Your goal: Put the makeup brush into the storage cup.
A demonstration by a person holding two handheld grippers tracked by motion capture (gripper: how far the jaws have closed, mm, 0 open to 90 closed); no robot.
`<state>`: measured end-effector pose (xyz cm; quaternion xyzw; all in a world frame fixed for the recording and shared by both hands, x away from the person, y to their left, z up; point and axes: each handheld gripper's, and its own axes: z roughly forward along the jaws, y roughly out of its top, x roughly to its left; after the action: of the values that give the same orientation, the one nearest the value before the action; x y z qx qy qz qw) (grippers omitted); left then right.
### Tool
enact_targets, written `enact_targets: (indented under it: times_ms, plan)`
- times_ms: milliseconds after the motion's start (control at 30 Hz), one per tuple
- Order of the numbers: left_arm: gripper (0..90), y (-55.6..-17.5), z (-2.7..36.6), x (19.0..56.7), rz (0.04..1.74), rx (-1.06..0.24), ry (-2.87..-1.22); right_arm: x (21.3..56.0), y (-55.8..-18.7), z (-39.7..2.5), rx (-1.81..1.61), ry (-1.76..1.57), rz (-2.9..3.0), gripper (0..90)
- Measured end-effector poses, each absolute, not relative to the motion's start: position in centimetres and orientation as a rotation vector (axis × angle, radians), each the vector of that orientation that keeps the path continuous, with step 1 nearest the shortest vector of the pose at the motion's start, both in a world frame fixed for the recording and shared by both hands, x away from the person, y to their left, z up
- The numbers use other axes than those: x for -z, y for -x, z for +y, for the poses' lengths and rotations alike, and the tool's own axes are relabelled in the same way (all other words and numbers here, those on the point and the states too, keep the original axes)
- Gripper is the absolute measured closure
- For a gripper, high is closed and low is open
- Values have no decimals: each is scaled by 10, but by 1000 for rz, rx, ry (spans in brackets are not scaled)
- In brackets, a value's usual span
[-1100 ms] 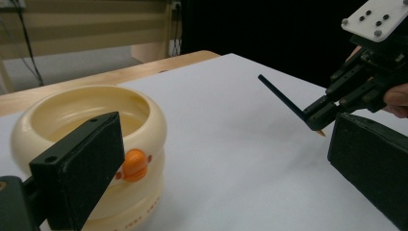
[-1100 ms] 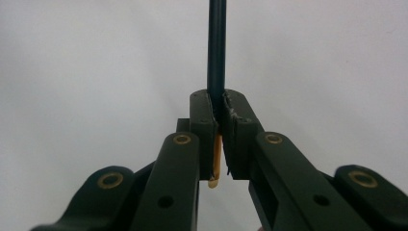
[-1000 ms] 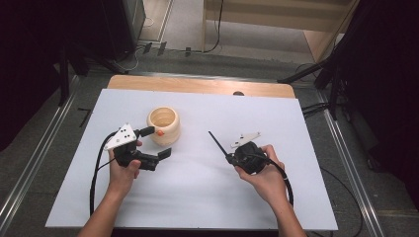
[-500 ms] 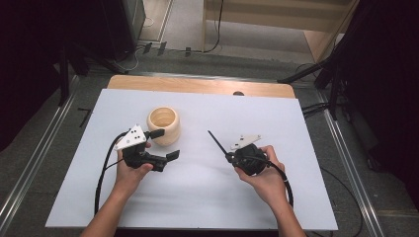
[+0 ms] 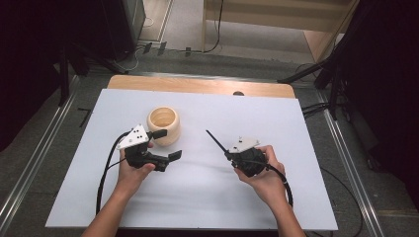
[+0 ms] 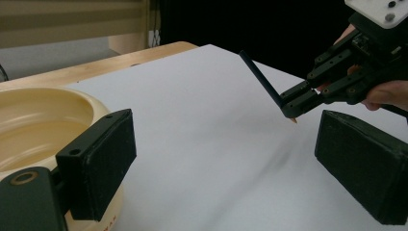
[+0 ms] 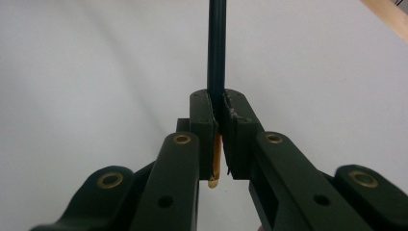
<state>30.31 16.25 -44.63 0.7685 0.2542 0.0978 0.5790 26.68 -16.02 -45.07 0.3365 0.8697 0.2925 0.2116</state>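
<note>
Two claws work over the white table (image 5: 306, 197), and the coming move turns on how the pencil (image 5: 216, 140) lies relative to the cream cup (image 5: 163, 125). The right claw (image 5: 230, 154) is pressed together on the dark pencil close to its sharpened tip, so nearly the whole shaft sticks out beyond the jaws, slanting up and away toward the far left. In the right gripper view the pencil (image 7: 216, 53) runs straight ahead along the claw's own line, its tan tip poking out behind the pads.

The cup stands upright, mouth open to the top, left of the pencil and a little farther back, apart from it. The pencil's free blunt end already points roughly toward the cup, though it stops short of the rim.

The left claw (image 5: 167, 144) is spread wide and holds nothing; its far jaw sits just beside the cup's near wall, while the cup (image 6: 33, 130) fills the left of its own view. It is the nearer hand to steady the cup, I judge, while the right carries the pencil over.
</note>
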Motion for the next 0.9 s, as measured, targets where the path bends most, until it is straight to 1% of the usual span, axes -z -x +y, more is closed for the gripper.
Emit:
enact_targets:
  times_ms: [233, 333, 700, 733, 900]
  plan:
    - [78, -304, 161, 447, 598, -216, -1797, 452, -264, -156, -783, -835, 2392, 847]
    - [104, -304, 160, 447, 603, -221, -1797, 453, -263, -154, -771, -798, 2383, 846]
    - [156, -304, 152, 447, 598, -206, -1809, 453, -261, -152, -744, -724, 2341, 847]
    - [185, -303, 151, 447, 599, -208, -1813, 453, -260, -151, -741, -703, 2338, 847]
    - [251, -303, 146, 448, 608, -205, -1818, 453, -259, -149, -732, -657, 2327, 847]
